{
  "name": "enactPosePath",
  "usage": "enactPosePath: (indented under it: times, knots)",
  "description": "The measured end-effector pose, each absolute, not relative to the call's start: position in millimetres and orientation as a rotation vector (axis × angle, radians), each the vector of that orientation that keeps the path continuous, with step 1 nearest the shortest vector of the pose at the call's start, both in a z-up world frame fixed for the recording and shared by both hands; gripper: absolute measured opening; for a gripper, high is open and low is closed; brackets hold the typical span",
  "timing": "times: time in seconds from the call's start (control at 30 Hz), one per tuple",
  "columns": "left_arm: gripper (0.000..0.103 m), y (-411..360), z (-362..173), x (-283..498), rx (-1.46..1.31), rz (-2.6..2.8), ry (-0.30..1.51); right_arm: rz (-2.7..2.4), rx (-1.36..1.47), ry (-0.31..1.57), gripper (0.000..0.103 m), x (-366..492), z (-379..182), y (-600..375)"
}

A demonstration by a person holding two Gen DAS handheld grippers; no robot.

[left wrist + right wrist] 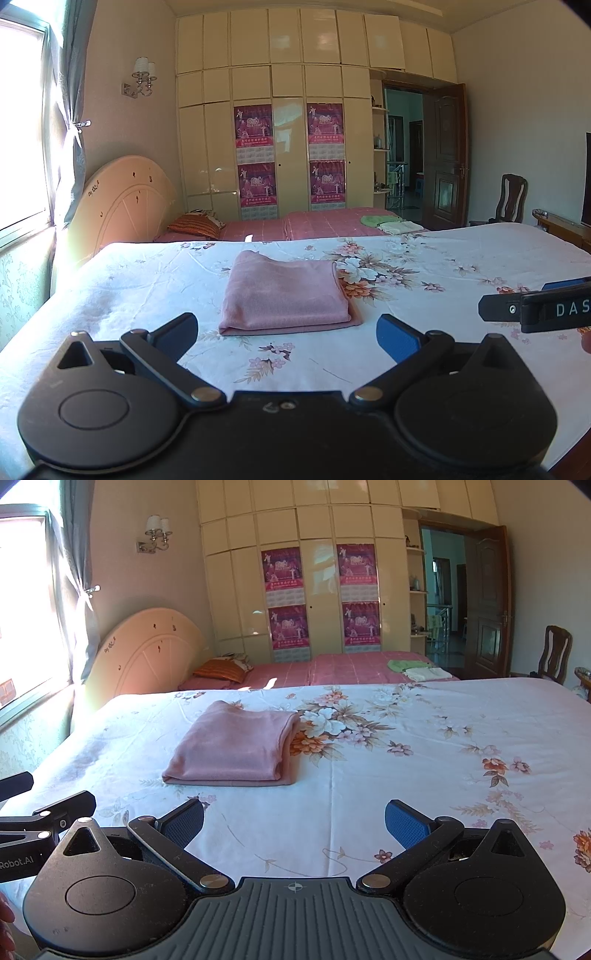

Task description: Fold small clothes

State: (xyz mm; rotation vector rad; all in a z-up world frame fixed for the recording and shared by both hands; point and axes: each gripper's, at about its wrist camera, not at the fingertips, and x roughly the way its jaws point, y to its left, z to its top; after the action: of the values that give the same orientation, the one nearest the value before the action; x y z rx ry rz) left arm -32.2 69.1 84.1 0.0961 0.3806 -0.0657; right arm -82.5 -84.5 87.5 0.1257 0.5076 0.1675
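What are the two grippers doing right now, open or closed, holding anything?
Left gripper: open, holding nothing, short of the folded pink garment.
Right gripper: open, holding nothing, over the floral bedsheet.

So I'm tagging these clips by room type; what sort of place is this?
A home bedroom, most likely. The folded pink cloth lies on a bed with a white floral sheet; behind it stand a second bed with a pink checked cover and a tall cream wardrobe wall.

The left gripper (290, 338) and the right gripper (295, 823) are held side by side, level, each with jaws spread wide and nothing gripped.
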Motion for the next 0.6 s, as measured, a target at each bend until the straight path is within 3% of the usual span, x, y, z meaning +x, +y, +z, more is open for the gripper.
enactPosePath:
  times: [0.6]
  knots:
    - [0.103,66.8,86.9,-28.8,0.086,-0.08,0.38,0.186,0.12,0.516,0.103,-73.9,84.5,-82.5]
